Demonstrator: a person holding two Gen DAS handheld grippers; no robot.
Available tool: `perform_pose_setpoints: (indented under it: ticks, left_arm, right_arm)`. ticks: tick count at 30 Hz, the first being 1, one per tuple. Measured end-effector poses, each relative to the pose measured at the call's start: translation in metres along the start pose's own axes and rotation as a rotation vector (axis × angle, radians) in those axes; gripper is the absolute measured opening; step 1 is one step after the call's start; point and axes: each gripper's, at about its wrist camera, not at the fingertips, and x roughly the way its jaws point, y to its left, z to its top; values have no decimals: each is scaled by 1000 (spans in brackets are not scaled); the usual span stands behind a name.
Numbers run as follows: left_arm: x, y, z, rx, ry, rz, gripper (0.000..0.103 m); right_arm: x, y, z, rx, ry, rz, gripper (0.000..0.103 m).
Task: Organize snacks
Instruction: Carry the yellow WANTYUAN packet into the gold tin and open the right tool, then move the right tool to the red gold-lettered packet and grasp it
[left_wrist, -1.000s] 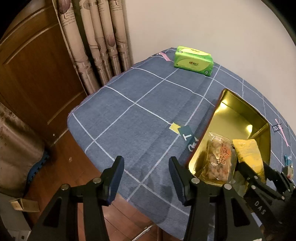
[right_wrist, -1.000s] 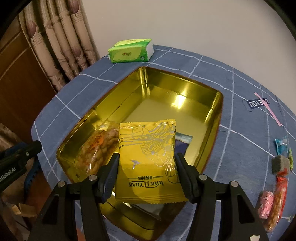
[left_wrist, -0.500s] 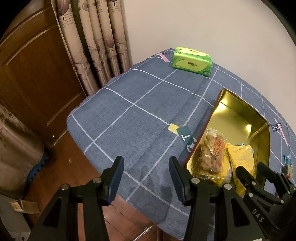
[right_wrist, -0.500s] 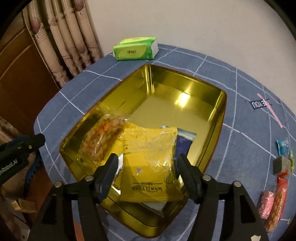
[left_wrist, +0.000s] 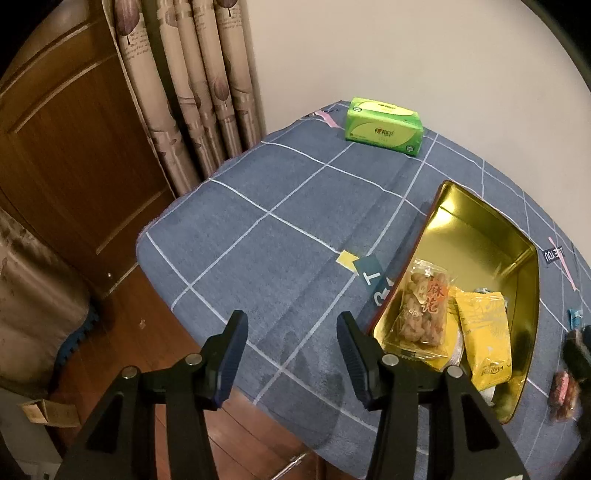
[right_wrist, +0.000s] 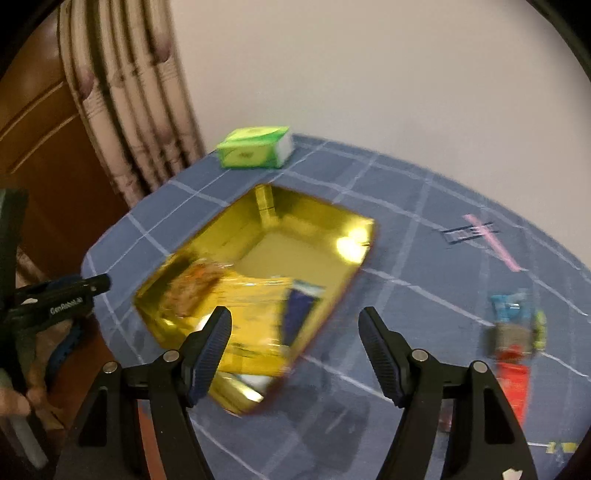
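Both your left gripper (left_wrist: 291, 352) and right gripper (right_wrist: 295, 349) hang spread and empty. The yellow pouch (left_wrist: 484, 341), printed "WANLIYUAN", lies in the gold tin (left_wrist: 480, 236) by its near edge: light, crinkly, slippery, so pinch a sealed edge. The clear twist-snack bag (left_wrist: 423, 314) shows red Chinese characters.

Left tongs (left_wrist: 291, 347) spread apart, empty; right tongs (right_wrist: 295, 343) spread apart, empty.

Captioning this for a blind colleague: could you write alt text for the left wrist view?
Open left gripper hovers over a blue checked tablecloth; beside it, a gold tin holds a peanut packet and a yellow packet.
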Motion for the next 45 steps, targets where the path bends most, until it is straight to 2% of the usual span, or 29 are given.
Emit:
perform_pose_setpoints:
  ticks: [5, 9, 14, 20, 26, 37, 43, 45]
  left_arm:
    - [-3, -3, -1, 9, -4, 2, 51]
    - [-8, -10, -4, 20, -7, -5, 51]
    - [-21, -31, -8, 80, -37, -7, 51]
    - [-35, -64, -21, 162, -48, -27, 51]
    - [-44, -109, -38, 239, -28, -84, 51]
    - [-48, -203, -69, 406, 13, -217, 51]
    - [-44, -237, -79, 454, 42, -253, 51]
    - [-40, -252, -83, 478, 50, -271, 51]
  right_arm:
    - [-36, -61, -7, 54, -50, -114, 69]
    - [-55, -117, -20, 115, -46, -209, 71]
    - [-58, -174, -47, 186, 6, -289, 71]
    - [-37, -212, -89, 257, 101, -293, 71]
    - [-19, -220, -110, 306, 136, -244, 71]
    - [-1, -226, -119, 352, 132, -180, 69]
    - [2, -219, -119, 317, 120, -173, 61]
    - [2, -218, -119, 302, 112, -174, 53]
